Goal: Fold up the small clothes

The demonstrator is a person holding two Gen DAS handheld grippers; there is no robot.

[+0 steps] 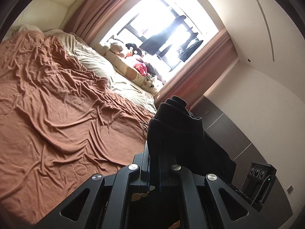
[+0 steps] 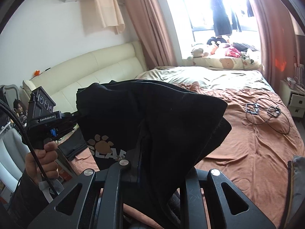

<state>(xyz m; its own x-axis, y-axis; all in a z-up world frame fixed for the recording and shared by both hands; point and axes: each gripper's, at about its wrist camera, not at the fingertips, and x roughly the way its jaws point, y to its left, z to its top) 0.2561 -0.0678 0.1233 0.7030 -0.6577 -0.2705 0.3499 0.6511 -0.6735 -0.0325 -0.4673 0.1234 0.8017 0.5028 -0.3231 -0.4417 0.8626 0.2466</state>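
Fingers of both grippers pinched tight on one black garment (image 2: 152,118), held up in the air above the bed. Left gripper (image 1: 155,164) clamps a bunched edge; cloth folds over its tips. Right gripper (image 2: 141,152) grips the opposite side — fabric drapes across its fingers, tan paw print (image 2: 101,143) showing. Brown blanket (image 1: 57,105) wrinkled below — black cables (image 2: 266,114) lying on it.

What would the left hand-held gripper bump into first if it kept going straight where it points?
Past the black garment it already clamps, probably the curtain under the window, though depth is unclear.
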